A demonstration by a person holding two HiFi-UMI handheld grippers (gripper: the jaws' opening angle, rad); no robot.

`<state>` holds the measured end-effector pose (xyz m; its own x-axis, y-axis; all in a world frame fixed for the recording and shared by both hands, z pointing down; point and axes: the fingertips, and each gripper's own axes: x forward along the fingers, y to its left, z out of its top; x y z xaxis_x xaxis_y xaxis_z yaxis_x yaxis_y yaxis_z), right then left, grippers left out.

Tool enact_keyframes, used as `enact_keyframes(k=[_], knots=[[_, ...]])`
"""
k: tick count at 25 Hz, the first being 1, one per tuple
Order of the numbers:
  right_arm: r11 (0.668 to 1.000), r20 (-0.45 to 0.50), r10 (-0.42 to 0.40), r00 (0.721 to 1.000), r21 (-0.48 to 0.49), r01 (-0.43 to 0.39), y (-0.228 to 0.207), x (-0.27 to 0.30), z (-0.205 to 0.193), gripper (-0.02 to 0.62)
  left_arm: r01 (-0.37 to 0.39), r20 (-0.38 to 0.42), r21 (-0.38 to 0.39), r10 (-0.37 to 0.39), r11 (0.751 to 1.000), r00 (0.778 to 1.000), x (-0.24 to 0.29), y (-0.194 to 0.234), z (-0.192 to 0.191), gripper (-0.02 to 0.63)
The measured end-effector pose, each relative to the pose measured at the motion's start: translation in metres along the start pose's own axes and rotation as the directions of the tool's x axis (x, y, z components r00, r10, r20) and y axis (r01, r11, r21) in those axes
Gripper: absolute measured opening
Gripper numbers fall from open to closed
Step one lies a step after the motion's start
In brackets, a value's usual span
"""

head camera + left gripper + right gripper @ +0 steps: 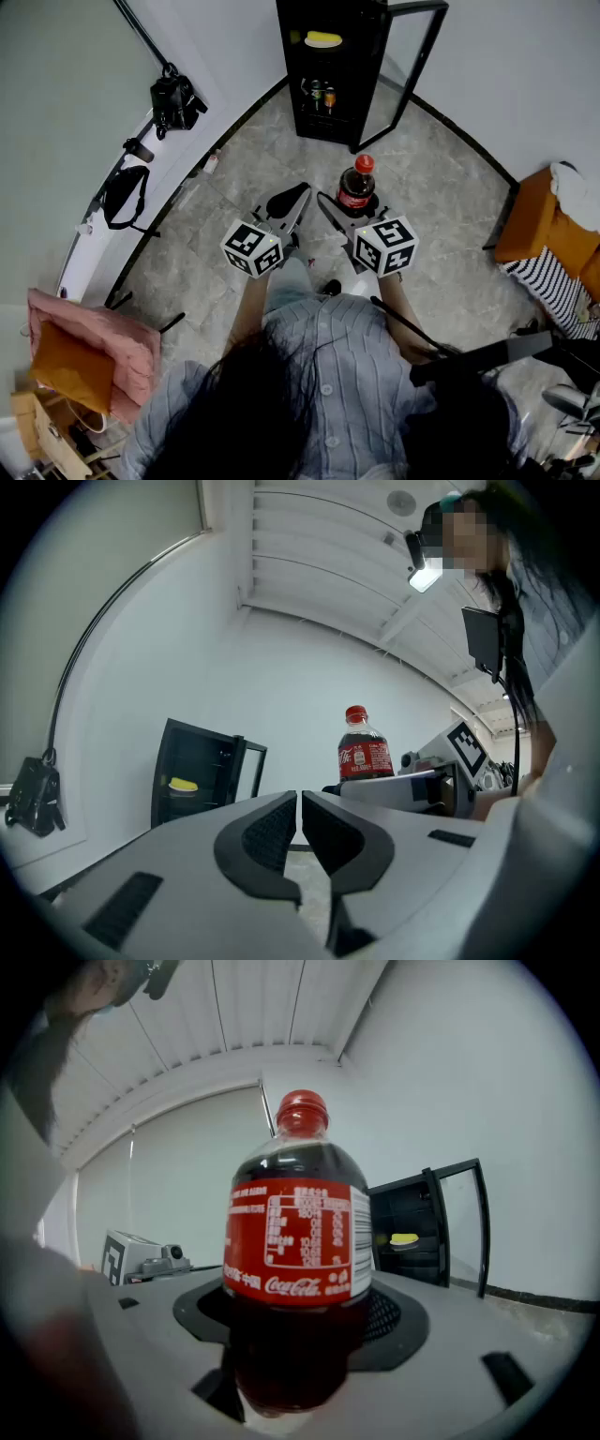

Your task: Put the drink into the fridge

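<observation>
A cola bottle (356, 183) with a red cap and red label stands upright between the jaws of my right gripper (354, 208), which is shut on it above the floor. In the right gripper view the bottle (298, 1241) fills the middle, with the dark pads (394, 1321) pressing on its lower half. My left gripper (289, 202) hangs just left of it, shut and holding nothing, its pads (272, 832) almost touching. Ahead stands a small black fridge (328, 70) with its glass door (412, 56) swung open. A yellow item lies on its upper shelf and small bottles stand lower down.
A black camera bag (173, 98) and a black pouch (122, 197) lie on a white ledge at the left. A pink-cushioned chair (89, 352) is at the near left. An orange seat (539, 220) and a striped cloth (548, 281) are at the right. Grey tiled floor leads to the fridge.
</observation>
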<state>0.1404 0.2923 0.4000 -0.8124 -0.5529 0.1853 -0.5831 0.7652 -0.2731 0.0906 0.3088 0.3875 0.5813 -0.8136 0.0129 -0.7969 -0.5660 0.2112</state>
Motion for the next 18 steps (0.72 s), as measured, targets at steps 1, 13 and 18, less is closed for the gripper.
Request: enact_keyframes(k=[1, 13, 18], knots=[[1.0, 0.001, -0.001, 1.0, 0.003, 0.001, -0.003, 0.003, 0.002, 0.307, 0.003, -0.003, -0.001, -0.003, 1.0, 1.0, 0.003, 0.003, 0.001, 0.008], [0.999, 0.004, -0.04, 0.999, 0.012, 0.04, -0.03, 0.042, 0.007, 0.307, 0.057, -0.036, -0.023, -0.058, 0.998, 0.998, 0.037, 0.043, -0.002, 0.008], [0.997, 0.015, -0.07, 0.997, 0.034, 0.07, -0.049, 0.069, 0.016, 0.307, 0.091, -0.058, -0.028, -0.093, 0.995, 0.994, 0.06, 0.071, 0.0, 0.008]])
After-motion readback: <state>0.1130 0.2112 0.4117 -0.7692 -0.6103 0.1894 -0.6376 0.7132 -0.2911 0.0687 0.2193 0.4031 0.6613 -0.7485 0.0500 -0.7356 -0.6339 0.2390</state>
